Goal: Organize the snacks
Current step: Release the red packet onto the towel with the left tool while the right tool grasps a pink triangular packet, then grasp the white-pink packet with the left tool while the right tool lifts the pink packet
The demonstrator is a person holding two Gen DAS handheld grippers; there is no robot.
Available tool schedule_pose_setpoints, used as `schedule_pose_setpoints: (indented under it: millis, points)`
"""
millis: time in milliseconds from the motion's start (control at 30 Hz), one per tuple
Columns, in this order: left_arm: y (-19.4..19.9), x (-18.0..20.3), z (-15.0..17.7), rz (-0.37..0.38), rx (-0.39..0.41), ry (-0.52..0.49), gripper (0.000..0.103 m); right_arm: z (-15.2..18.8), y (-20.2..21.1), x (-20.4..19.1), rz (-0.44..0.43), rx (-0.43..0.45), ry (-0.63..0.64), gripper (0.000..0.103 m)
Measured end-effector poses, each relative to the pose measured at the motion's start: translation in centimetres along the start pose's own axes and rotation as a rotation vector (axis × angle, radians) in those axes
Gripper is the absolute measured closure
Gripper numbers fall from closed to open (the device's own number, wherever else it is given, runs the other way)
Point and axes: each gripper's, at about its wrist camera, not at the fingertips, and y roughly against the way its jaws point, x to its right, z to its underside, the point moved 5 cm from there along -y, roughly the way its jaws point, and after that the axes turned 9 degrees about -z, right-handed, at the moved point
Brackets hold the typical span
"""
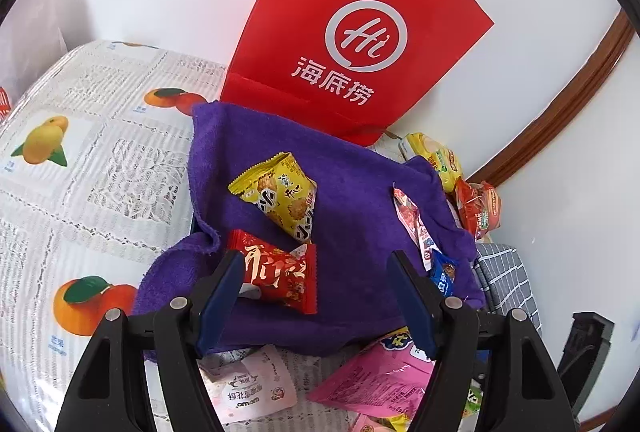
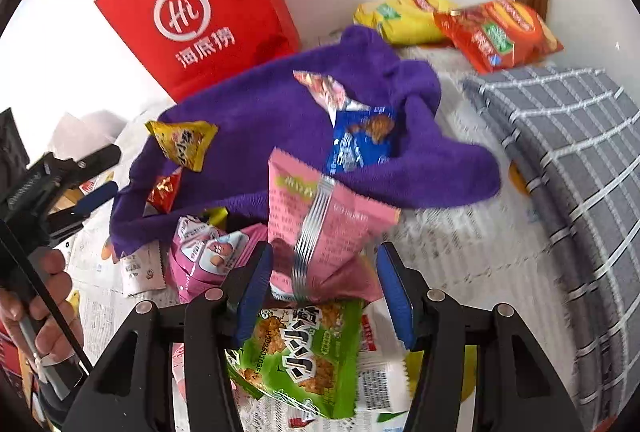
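- On the fruit-printed white lace tablecloth (image 1: 100, 167), at the far left of the right wrist view, a person's hand (image 2: 44, 296) is gripping the handle of the left gripper (image 1: 316, 272); its black arms and blue pads are standing apart with nothing between them, hovering just above the purple terry towel (image 1: 352, 199).
- Just beside the left pad, a red foil snack packet with gold lettering (image 1: 280, 276) is lying on the towel's near edge; whether the pad is touching it cannot be told.
- Behind it, a yellow cracker packet (image 1: 280, 199) is resting on the towel, tilted.
- Against the white wall, a red paper carrier bag with a white round logo (image 1: 352, 31) is standing upright behind the towel.
- Near the towel's right edge, a pink-and-white slim packet (image 1: 412, 220) and a small blue biscuit packet (image 1: 444, 276) are lying together.
- Further right, the right gripper (image 2: 324, 292) is pinching a pink crinkle-sealed snack bag (image 2: 324, 207) between its blue pads, lifting it over a green rice-cracker packet (image 2: 304, 356).
- Beyond the towel, a yellow packet (image 2: 404, 19) and an orange-red packet (image 2: 500, 31) are lying by the wall.
- At the right, a grey cloth with a white grid (image 2: 560, 135) is covering the table edge.
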Motion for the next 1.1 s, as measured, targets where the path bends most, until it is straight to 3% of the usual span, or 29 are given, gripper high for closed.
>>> schedule_pose_setpoints:
  millis: [267,367,467,533,633,833,967,1100]
  points:
    - [0.6,-0.3,-0.2,0.006,0.01,0.009,0.032,-0.5,-1.8,0.1,0.013,-0.025,-0.02,0.043]
    - [0.7,-0.4,-0.2,0.006,0.013,0.006,0.032,-0.4,-2.4,-0.1,0.026,-0.034,-0.008,0.053]
    - [1.1,-0.5,0.0,-0.041,0.02,-0.029,0.032,-0.2,-2.0,-0.4,0.042,-0.01,0.006,0.065]
    - [1.4,-0.7,0.2,-0.085,0.033,-0.06,0.032,-0.3,-1.2,-0.5,0.036,0.01,0.011,0.066]
    - [2.1,-1.6,1.2,-0.173,0.018,-0.091,0.032,-0.6,0.6,-0.9,0.031,0.056,0.017,0.066]
    - [3.0,-4.8,4.2,-0.232,-0.074,-0.057,0.032,-0.3,3.7,-1.2,0.014,0.138,-0.016,0.066]
    - [3.0,-6.4,6.3,-0.226,-0.114,-0.008,0.032,0.0,5.2,-1.4,0.003,0.173,-0.027,0.066]
    - [2.2,-5.5,7.2,-0.187,-0.129,-0.013,0.032,0.5,6.4,-1.8,-0.023,0.188,-0.028,0.066]
